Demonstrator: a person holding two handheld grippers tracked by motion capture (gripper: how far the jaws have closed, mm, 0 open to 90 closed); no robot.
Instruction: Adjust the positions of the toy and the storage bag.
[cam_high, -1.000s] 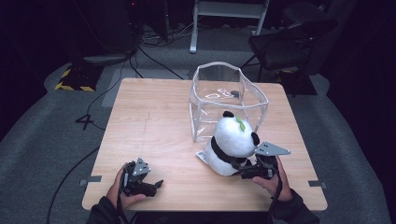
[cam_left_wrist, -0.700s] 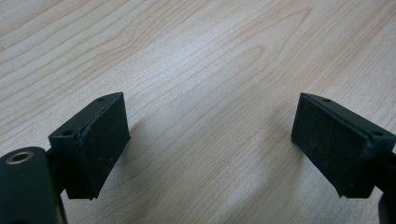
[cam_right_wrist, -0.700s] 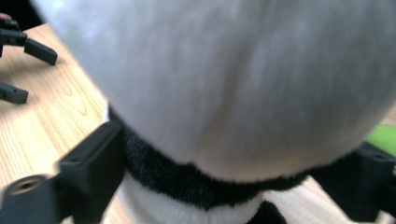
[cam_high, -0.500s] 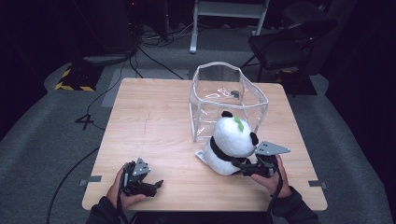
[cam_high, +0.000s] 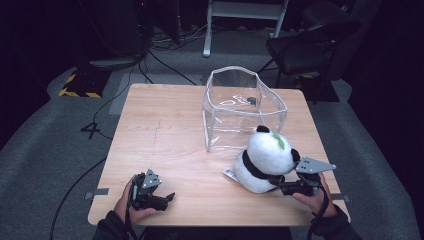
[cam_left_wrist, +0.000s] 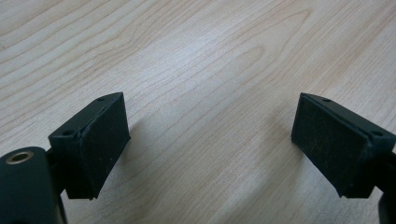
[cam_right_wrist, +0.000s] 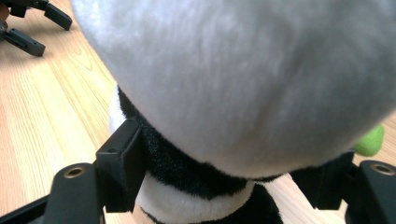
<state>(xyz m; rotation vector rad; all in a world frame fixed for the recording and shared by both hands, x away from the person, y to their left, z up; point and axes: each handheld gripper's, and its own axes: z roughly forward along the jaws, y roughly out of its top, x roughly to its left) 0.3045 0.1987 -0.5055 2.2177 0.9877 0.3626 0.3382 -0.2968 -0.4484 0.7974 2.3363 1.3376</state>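
Right gripper (cam_high: 283, 184) is clamped on the panda plush (cam_high: 264, 159): in the right gripper view its two black jaws press into the black band of fur below the white head, one on each side, and they have just been closing with the toy between them.

Taking the clear plastic bin (cam_high: 242, 111) as the landmark, the wooden table (cam_high: 165, 125) spreads under and around it, with the bin standing toward the far right part of the top. The panda sits upright just in front of the bin's near right corner, close to its wall; whether it touches the wall I cannot tell. A small white tag (cam_high: 229, 173) lies at the toy's base, on the side away from the right hand. A green leaf (cam_high: 278, 139) sticks up from its head.

As a judgement, the work looks to be putting the panda into the bin. The grip is made; the lift, the carry over the rim and the release are all left. The bin holds no toy yet, only a small dark thing too small to identify.

Right hand (cam_high: 314, 196) lies low by the table's near edge, nearer the person than the bin, holding its gripper roughly level and pointed at the toy's side. Left gripper (cam_high: 167, 197) rests well to the left of the bin near the front edge, jaws spread apart over bare wood with nothing between them.
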